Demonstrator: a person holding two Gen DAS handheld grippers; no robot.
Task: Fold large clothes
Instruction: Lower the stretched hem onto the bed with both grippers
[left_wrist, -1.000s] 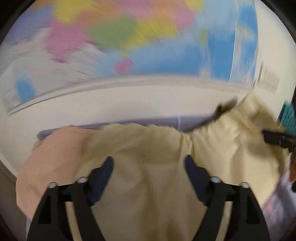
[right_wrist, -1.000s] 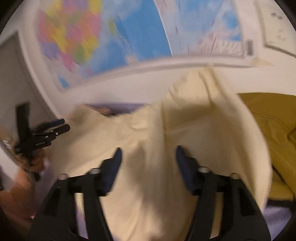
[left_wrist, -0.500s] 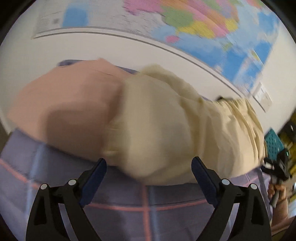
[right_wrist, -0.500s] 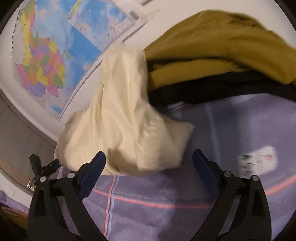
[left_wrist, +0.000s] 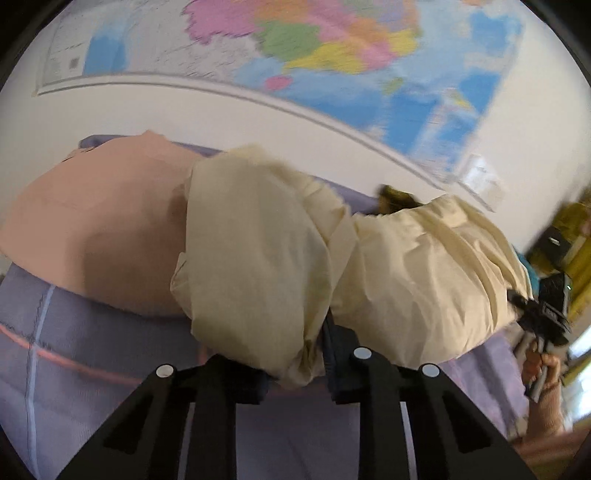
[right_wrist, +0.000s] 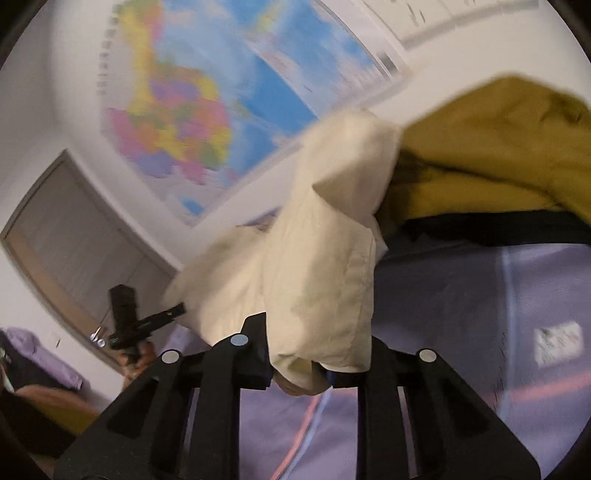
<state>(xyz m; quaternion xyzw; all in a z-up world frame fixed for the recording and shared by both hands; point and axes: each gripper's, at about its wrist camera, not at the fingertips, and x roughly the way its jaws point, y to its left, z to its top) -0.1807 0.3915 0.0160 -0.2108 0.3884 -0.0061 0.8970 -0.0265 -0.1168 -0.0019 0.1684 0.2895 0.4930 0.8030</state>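
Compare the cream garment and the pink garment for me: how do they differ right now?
The cream garment is bunched and wrinkled; the pink garment lies smooth. The left gripper and right gripper pinch the cream one; nothing grips the pink one. Both rest on the lilac sheet.

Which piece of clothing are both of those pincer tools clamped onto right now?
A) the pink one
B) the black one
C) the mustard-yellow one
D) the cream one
D: the left gripper and the right gripper each have a bunch of the cream garment pinched between their closed jaws, while the pink garment and the mustard garment lie untouched on the bed.
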